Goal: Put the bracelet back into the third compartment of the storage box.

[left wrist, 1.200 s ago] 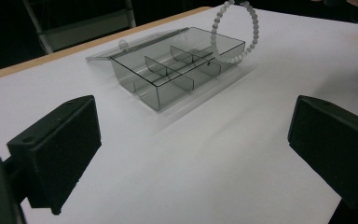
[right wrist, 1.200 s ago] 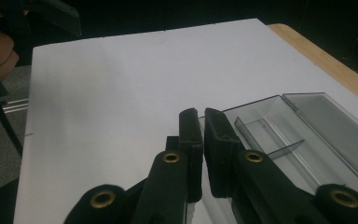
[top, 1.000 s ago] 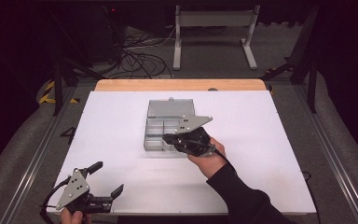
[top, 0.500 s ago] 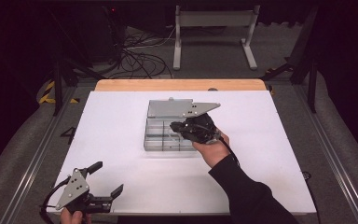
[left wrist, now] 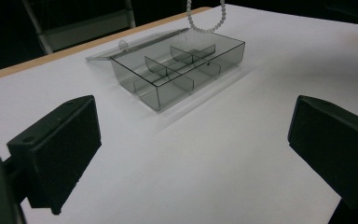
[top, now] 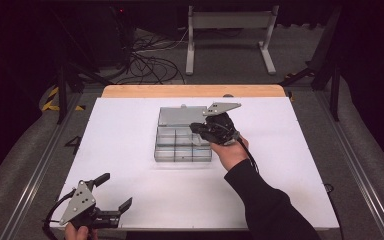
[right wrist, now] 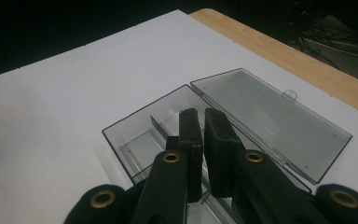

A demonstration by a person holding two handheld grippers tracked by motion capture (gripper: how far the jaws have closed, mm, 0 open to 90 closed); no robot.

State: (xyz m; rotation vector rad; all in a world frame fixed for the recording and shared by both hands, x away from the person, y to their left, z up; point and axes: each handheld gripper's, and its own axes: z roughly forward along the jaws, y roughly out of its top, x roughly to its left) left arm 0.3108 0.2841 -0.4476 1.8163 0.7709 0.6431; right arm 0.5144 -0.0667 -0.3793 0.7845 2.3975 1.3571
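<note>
Item: my right gripper (top: 196, 128), jaws pinched on a bead string (left wrist: 205, 18), over the clear box (top: 182, 145). Lower gently into one compartment.

Bead string (left wrist: 205, 18) top cut off, apparently

The counter (top: 130, 150) is plain white, with a pale wood strip (top: 190, 91) along its far edge. The box (top: 182, 145) is clear smoky grey, with dark edges and grey dividers; its lid (right wrist: 270, 121) is the same tinted clear grey. A string of white beads (left wrist: 205, 18) hangs above it. Both claws, left (top: 111, 191) and right (right wrist: 204, 140), are matt black; the right has brass-coloured rivets, and each carries a grey plate. The sleeve (top: 270, 205) is black.
</note>
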